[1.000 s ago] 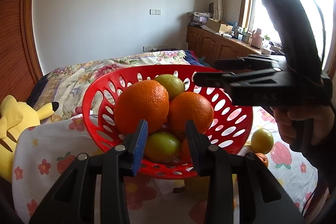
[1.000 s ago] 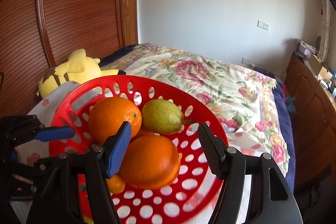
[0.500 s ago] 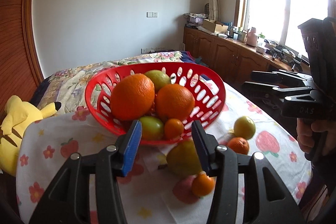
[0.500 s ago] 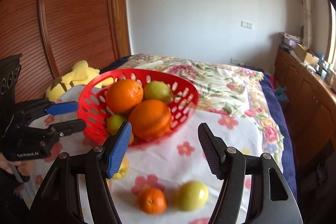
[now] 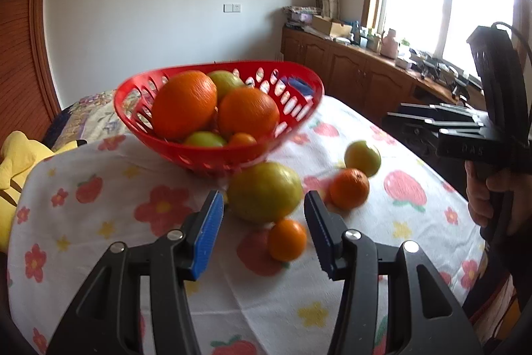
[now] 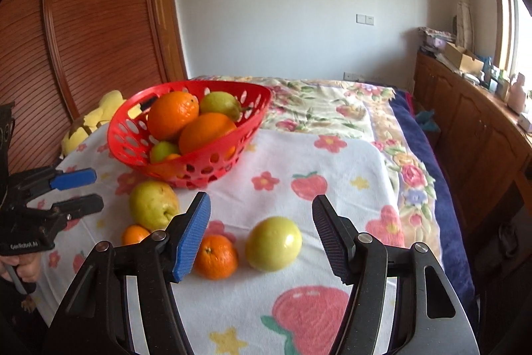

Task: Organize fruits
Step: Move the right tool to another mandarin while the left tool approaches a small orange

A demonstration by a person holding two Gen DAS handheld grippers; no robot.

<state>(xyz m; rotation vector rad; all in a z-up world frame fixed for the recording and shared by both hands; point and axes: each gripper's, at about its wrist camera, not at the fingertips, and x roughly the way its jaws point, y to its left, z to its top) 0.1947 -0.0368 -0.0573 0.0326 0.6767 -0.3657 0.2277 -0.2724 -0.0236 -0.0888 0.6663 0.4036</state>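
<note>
A red slotted basket [image 5: 299,118] [image 6: 256,118] stands on the flowered cloth and holds two big oranges [image 5: 184,108], a pear and small green and orange fruits. Loose on the cloth lie a large green pear [image 5: 264,192] [image 6: 153,203], a small green apple [image 5: 362,153] [image 6: 274,243] and two mandarins [image 5: 287,238] [image 5: 349,188] [image 6: 216,256]. My left gripper [image 5: 262,232] is open and empty, just short of the large pear. My right gripper [image 6: 261,233] is open and empty, just short of the apple.
The cloth covers a table [image 6: 332,155] next to a bed with a floral quilt [image 6: 326,108]. A yellow plush toy [image 5: 13,155] lies at the left edge. Wooden cabinets [image 6: 482,135] run along the right wall under a window.
Both grippers have pulled back from the basket and dropped lower. The loose fruits on the cloth have come into view in front of them. Both stay open.
</note>
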